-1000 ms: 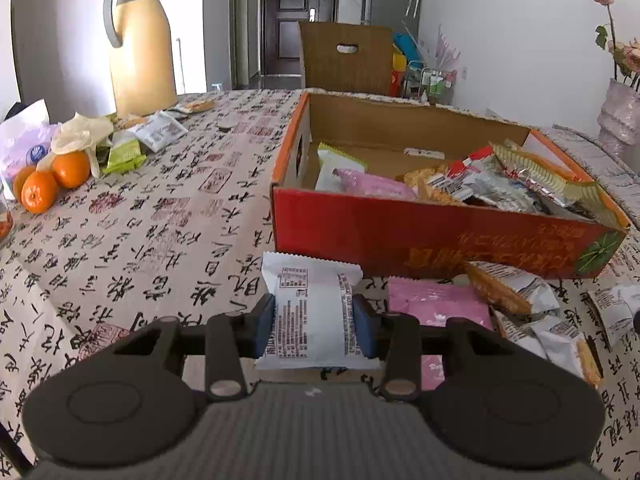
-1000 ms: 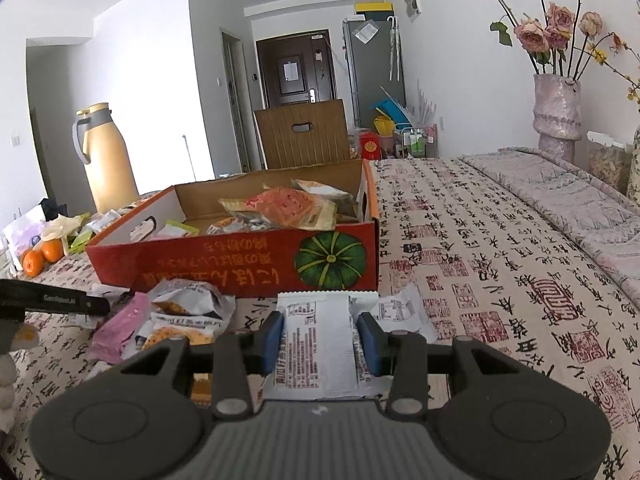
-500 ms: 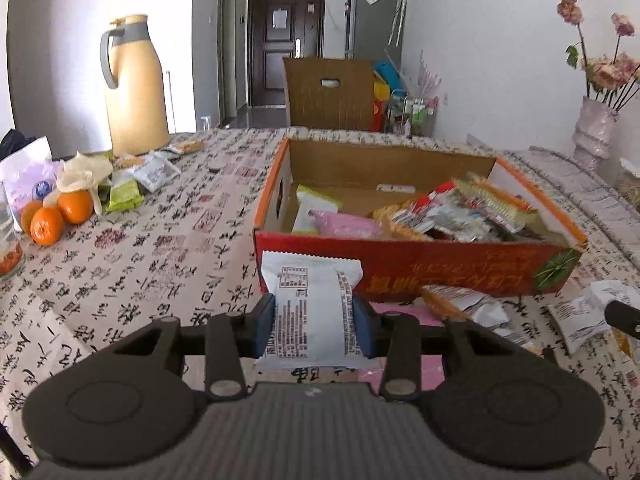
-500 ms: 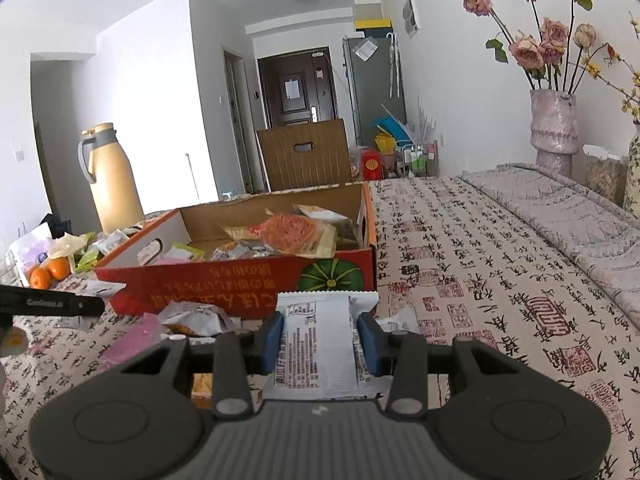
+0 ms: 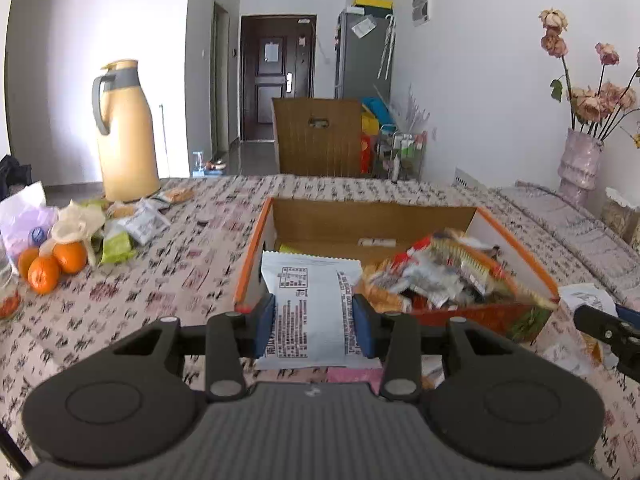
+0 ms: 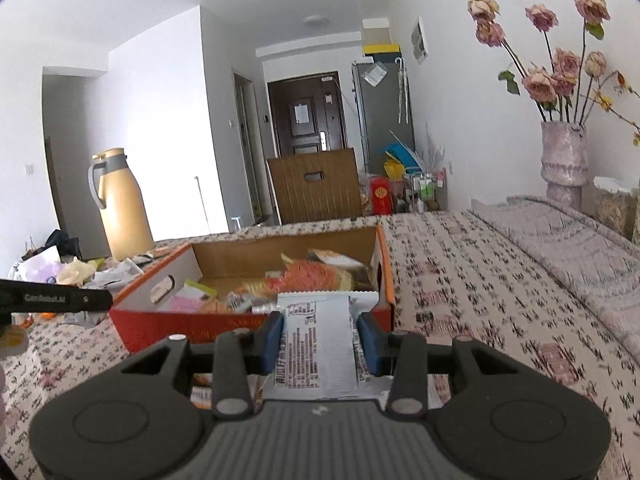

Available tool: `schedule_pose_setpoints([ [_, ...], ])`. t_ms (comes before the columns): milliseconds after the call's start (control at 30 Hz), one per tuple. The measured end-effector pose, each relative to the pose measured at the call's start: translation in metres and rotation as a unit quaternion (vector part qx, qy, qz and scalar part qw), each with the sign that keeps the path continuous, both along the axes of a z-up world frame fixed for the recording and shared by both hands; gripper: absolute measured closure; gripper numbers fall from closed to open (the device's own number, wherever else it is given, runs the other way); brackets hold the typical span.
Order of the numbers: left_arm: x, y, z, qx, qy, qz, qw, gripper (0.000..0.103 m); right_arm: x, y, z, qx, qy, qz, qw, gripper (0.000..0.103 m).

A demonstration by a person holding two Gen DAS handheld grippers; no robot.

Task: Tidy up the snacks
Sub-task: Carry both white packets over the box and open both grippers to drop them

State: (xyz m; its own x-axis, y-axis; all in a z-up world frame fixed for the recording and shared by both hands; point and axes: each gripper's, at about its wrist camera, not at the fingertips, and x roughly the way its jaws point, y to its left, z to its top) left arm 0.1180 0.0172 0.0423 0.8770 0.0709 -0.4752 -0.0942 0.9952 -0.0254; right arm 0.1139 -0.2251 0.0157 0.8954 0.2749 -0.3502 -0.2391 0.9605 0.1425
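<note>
- On the patterned tablecloth, the red carton (already part-filled with packets) is the target; each load is best carried clear over the near wall before release.
- A white snack packet is clamped by the left gripper.
- Another white packet is pinched by the right gripper, jaws narrowly parted.

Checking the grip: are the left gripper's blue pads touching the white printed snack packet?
Touching. The left wrist view shows both blue pads pressed against the white printed snack packet sides.

The box is open-topped, its left half bare; snacks crowd its right.
</note>
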Motion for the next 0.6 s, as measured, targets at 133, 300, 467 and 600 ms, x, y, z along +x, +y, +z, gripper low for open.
schedule_pose_setpoints([
  [133,0.011,-0.005,0.008,0.000,-0.010,-0.006,0.9999,0.061,0.012,0.006,0.008,0.003,-0.012,0.005,1.000,0.063],
  [300,0.027,-0.012,0.013,0.004,-0.016,-0.012,0.9998,0.061,0.029,0.016,0.016,0.004,-0.022,0.014,1.000,0.063],
  [467,0.045,-0.018,0.017,0.006,-0.019,-0.017,0.9997,0.061,0.051,0.023,0.022,0.000,-0.031,0.025,0.999,0.063],
  [600,0.060,-0.022,0.020,0.009,-0.020,-0.018,0.9996,0.061,0.069,0.029,0.026,-0.004,-0.036,0.027,0.999,0.063],
])
